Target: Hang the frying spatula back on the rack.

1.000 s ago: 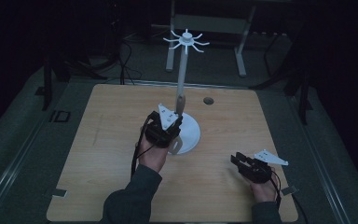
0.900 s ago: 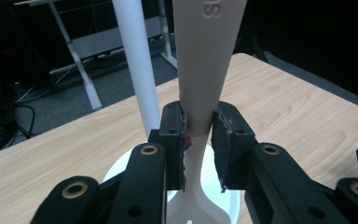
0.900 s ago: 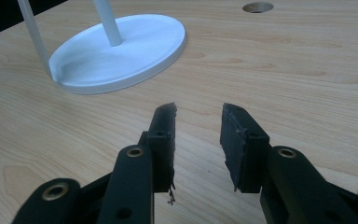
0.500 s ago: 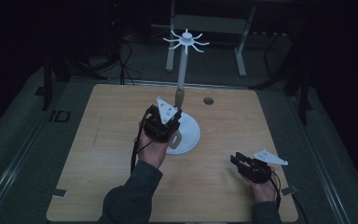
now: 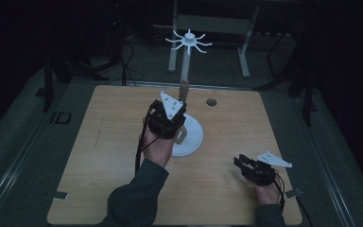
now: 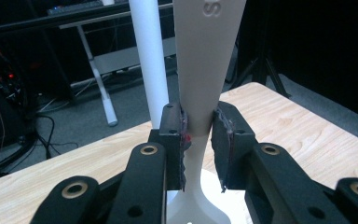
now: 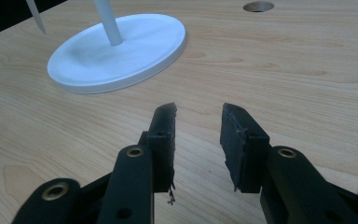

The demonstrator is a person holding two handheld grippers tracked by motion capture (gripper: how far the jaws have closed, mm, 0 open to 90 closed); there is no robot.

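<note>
While the left gripper clamps the narrow neck of a pale utensil handle, that handle stands upright just beside the white pole of the stand, above its round base near the table's middle. At the pole's top the spoked hanger sits high over the far edge. The right gripper rests low near the table's right front corner (jaws parted, holding nothing), with bare wood between it and the base.

Beige flat utensil handle, "S" embossed, upright, clamped btwn pads, beside white pole.
</note>
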